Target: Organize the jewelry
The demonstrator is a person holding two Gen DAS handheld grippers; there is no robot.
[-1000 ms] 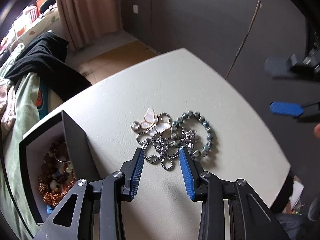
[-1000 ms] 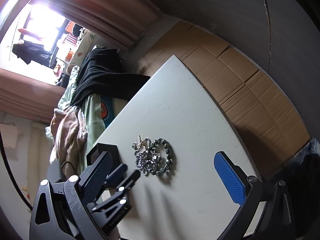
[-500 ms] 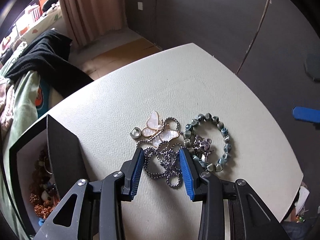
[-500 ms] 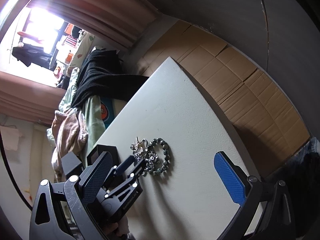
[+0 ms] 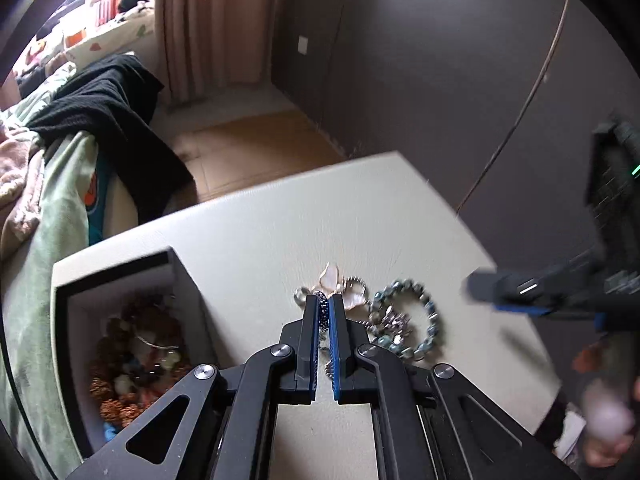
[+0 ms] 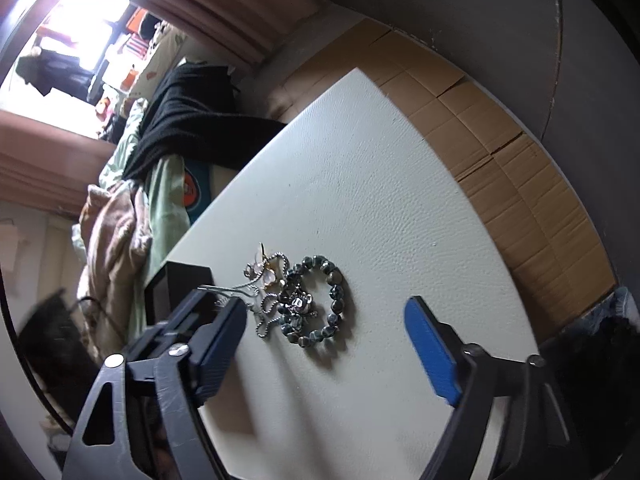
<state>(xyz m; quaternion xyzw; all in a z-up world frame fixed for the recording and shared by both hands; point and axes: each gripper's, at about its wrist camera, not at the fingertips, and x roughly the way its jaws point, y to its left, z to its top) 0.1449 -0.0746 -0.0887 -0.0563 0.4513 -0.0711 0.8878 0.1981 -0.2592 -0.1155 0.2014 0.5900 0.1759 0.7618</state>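
pinching a silver chain (image 5: 323, 320), left claw (image 5: 324, 302) clamped; right claw (image 6: 320, 344) closing, empty; no writing readable.

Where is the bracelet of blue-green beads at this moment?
The bead bracelet lies flat on the white table. In the right wrist view it is right of the tangled silver chain; in the left wrist view it is right of the left gripper.
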